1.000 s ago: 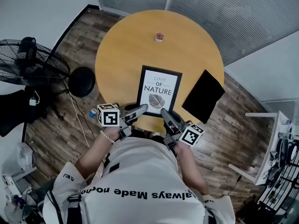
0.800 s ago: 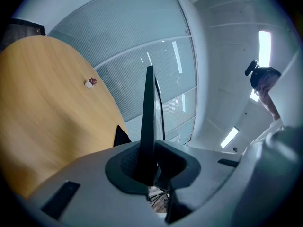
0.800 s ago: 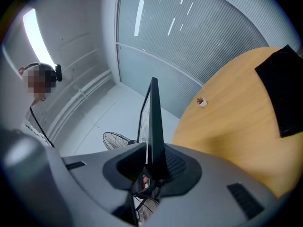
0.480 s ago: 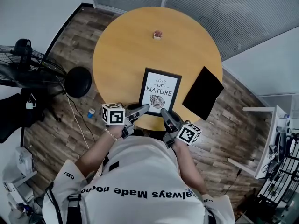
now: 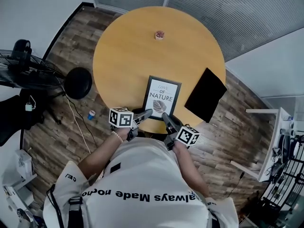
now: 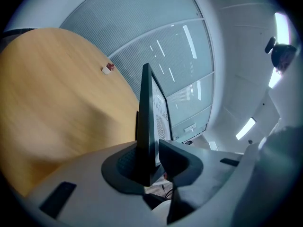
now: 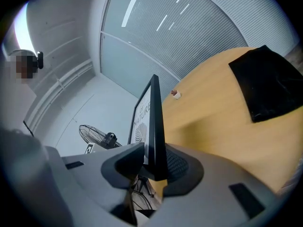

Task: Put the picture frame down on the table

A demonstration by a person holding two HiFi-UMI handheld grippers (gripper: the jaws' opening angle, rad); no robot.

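Observation:
A black picture frame (image 5: 161, 98) with a leaf print and the words LOVE OF NATURE is held over the near edge of the round wooden table (image 5: 128, 51). My left gripper (image 5: 147, 113) is shut on its lower left corner, my right gripper (image 5: 166, 116) on its lower right corner. In the left gripper view the picture frame (image 6: 147, 112) shows edge-on between the jaws, rising above the table (image 6: 57, 98). The right gripper view shows the picture frame (image 7: 154, 122) edge-on too, clamped between the jaws.
A black flat pad (image 5: 205, 94) lies at the table's right edge, seen as well in the right gripper view (image 7: 270, 82). A small reddish object (image 5: 159, 34) sits at the far side. A fan (image 5: 28, 70) and a round black stool (image 5: 78, 83) stand on the wood floor to the left.
The frame and both grippers have come nearer to the person and the table's front edge. The frame looks smaller and lower than one second ago.

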